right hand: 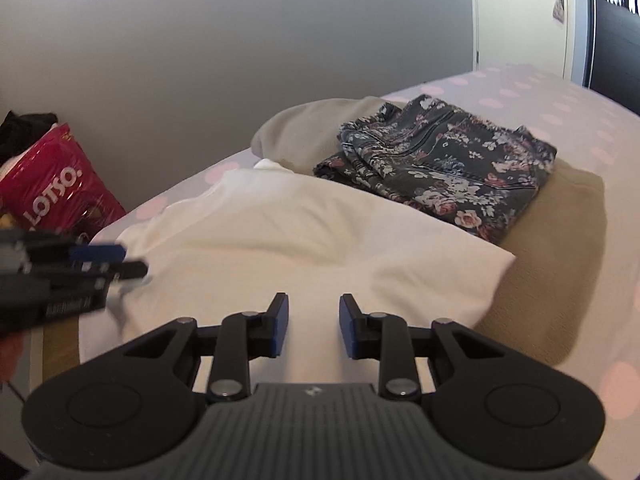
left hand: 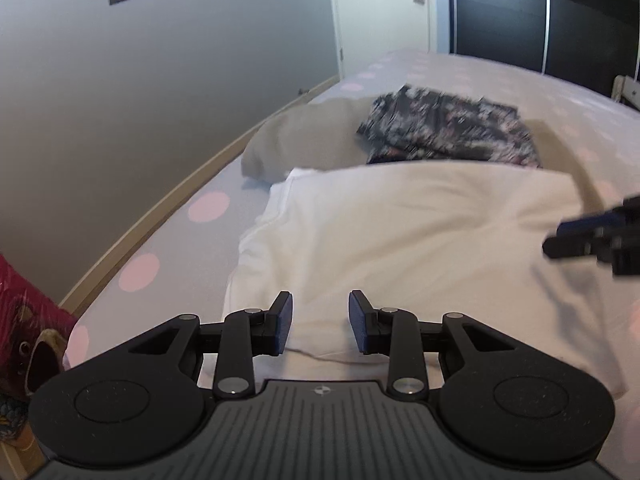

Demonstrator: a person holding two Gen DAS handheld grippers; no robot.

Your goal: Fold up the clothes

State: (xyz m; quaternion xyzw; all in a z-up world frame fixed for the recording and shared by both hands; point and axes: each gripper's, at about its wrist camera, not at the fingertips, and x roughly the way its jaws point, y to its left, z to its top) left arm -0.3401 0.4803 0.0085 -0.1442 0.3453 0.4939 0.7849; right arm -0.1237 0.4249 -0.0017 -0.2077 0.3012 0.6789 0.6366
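Note:
A white garment (left hand: 400, 232) (right hand: 288, 236) lies folded on the bed, close in front of both grippers. My left gripper (left hand: 320, 320) hovers over its near edge, open, with only cloth below the gap. My right gripper (right hand: 313, 326) is open too, over the garment's near right part, nothing between its pads. Each gripper shows blurred at the side of the other's view: the right gripper (left hand: 560, 236) and the left gripper (right hand: 130, 261). Behind the white garment a folded dark floral garment (left hand: 448, 128) (right hand: 440, 168) rests on a beige cloth (left hand: 304, 140) (right hand: 560, 248).
The bed sheet (left hand: 168, 248) (right hand: 580, 120) is pale with pink dots. A wooden bed rail (left hand: 132, 236) runs along the grey wall on the left. A red bag (right hand: 56, 188) (left hand: 28, 312) stands at the bed's left corner. A door and dark wardrobe lie beyond the bed.

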